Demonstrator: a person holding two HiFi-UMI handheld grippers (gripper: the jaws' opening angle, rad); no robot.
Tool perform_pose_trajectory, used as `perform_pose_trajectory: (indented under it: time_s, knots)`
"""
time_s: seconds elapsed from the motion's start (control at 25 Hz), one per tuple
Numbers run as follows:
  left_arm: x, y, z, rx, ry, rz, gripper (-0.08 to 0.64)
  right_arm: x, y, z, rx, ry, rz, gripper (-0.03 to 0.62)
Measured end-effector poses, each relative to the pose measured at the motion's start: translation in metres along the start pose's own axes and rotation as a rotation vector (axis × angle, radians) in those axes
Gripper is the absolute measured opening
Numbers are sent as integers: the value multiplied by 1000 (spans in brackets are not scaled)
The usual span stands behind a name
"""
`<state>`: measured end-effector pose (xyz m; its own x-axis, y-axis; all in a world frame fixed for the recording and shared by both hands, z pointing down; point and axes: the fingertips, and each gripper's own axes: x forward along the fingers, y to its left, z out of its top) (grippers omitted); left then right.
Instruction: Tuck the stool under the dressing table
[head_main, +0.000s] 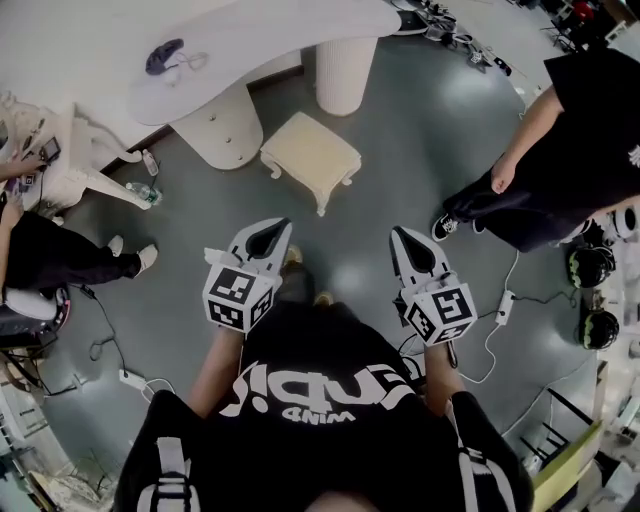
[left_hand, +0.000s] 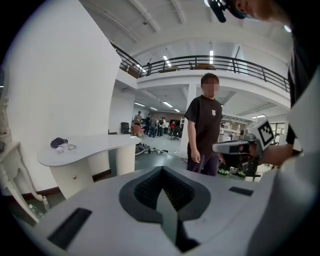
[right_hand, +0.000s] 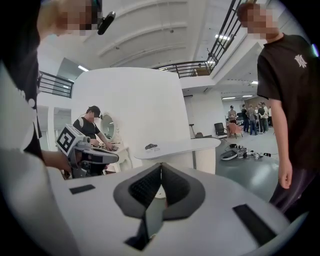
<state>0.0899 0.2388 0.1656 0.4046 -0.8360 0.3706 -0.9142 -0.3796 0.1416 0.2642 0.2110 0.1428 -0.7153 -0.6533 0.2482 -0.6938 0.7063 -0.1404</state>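
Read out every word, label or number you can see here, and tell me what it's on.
Wearer's black shirt: large white lettering, upside down here, not reliably readable.
Bystander's black shirt: small white logo, too small to read.
Marker cubes: square patterns only, no words.

The right gripper (right_hand: 161, 166), jaws together and empty, faces the white dressing table (right_hand: 182, 146) farther off, with the left gripper (right_hand: 114, 157) at left and a standing person (right_hand: 290, 95) near right.

Cloth-topped padded stool (head_main: 312, 152), smooth matt dressing table (head_main: 280, 35), slightly glossy floor (head_main: 420, 150)
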Motion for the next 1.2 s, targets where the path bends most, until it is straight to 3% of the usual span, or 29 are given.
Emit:
perform_pose_trajectory:
  time_s: [0.52,1.0,1.2]
  knots:
    - [72,48,19,-19,-14,-63,8,65,-40,-6,21,45,-33,21]
    - [160,169,70,-23,-11,-89,8,229,-81,47,11,46,27,23]
    - [185,206,85,-16,-15,-74,8,272,-90,66,0,43,39,23]
